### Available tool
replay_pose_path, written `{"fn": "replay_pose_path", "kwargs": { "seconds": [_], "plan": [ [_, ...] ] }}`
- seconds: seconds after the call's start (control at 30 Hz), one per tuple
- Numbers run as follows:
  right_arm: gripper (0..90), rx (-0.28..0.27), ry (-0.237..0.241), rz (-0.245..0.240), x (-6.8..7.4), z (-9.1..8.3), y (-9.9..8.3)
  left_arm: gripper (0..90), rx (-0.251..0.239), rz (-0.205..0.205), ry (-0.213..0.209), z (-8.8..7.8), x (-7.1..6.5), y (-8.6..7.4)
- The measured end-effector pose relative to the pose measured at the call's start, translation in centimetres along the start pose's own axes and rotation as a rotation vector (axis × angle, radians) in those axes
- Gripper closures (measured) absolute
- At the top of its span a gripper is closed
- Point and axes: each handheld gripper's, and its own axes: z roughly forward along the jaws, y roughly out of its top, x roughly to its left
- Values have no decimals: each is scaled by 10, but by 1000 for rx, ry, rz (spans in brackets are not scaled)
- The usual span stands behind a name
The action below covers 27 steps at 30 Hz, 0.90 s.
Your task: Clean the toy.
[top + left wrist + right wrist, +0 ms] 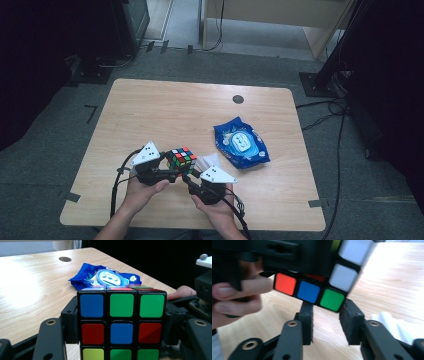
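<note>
On the wooden table, my left gripper clamps the puzzle cube at the near edge. My right gripper, at its five o'clock, stands loose beneath it. A blue wipes pack lies at two o'clock.

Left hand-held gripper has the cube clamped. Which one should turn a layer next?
Right. The left hand-held gripper is shut on the Rubik's cube, so it must hold. The right hand-held gripper sits just below the cube's lower edge, jaws apart and free.
</note>
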Motion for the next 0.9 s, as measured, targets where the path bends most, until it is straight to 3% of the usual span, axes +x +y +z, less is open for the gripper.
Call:
{"fn": "replay_pose_path", "kwargs": {
  "seconds": [0.1, 0.2, 0.27, 0.37, 0.53, 0.63, 0.73, 0.9],
  "plan": [
    [682, -7, -15, 7, -7, -3, 1, 337, 11, 11, -12, 0, 0, 0],
    [682, -8, -58, -60, -8, -6, 2, 337, 37, 42, -18, 1, -1, 0],
    [688, -11, -85, -70, -10, -7, 2, 338, 52, 57, -37, 1, -2, 1],
    [706, -17, -111, -31, -17, -9, 3, 338, 70, 91, -35, 2, -4, 0],
    [750, -41, -109, 11, -25, -14, 5, 338, 114, 130, -51, 6, -7, -1],
    [771, -54, -82, 64, -32, -16, 6, 338, 135, 152, -51, 8, -10, -3],
    [769, -64, -68, 73, -37, -17, 6, 338, 136, 164, -53, 9, -11, -4],
    [765, -96, -17, 145, -47, -22, 9, 339, 135, 173, -60, 9, -10, -4]
  ]
}}
